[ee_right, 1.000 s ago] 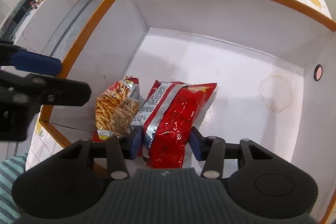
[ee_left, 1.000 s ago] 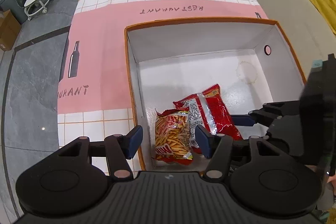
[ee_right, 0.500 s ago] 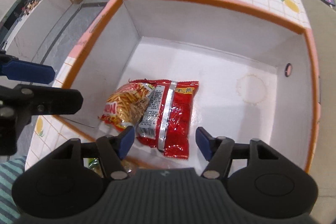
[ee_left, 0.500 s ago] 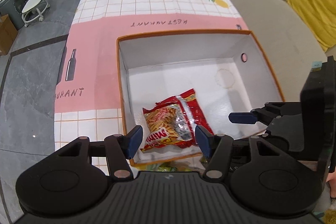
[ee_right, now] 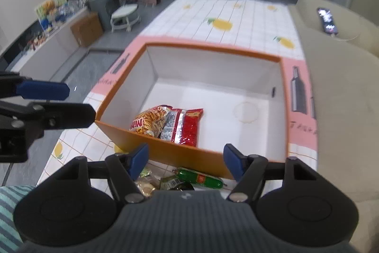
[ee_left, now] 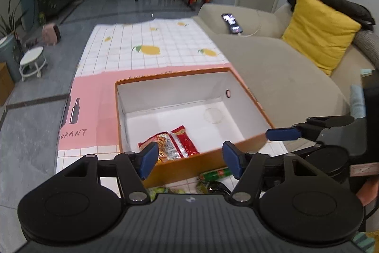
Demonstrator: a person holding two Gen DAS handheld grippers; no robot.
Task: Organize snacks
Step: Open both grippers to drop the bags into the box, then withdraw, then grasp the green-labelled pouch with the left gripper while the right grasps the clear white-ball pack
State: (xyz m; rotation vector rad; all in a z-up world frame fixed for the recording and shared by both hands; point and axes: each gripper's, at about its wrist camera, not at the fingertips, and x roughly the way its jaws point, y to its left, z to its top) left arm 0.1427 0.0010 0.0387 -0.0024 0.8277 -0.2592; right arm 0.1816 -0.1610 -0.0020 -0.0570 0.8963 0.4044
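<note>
both grippers, left [ee_left: 190, 159] and right [ee_right: 186, 160], hover with fingers spread and nothing between them, having just been opening. the two snack bags [ee_right: 169, 123] lie overlapping in the orange box [ee_right: 208, 155] (near-left corner) on the worktop [ee_left: 151, 49].

two snack bags [ee_right: 169, 126] in one box [ee_right: 281, 110], one green sausage [ee_right: 201, 179] outside

Box wall [ee_left: 180, 165] perhaps hides snack packets [ee_left: 169, 146] partly.
</note>
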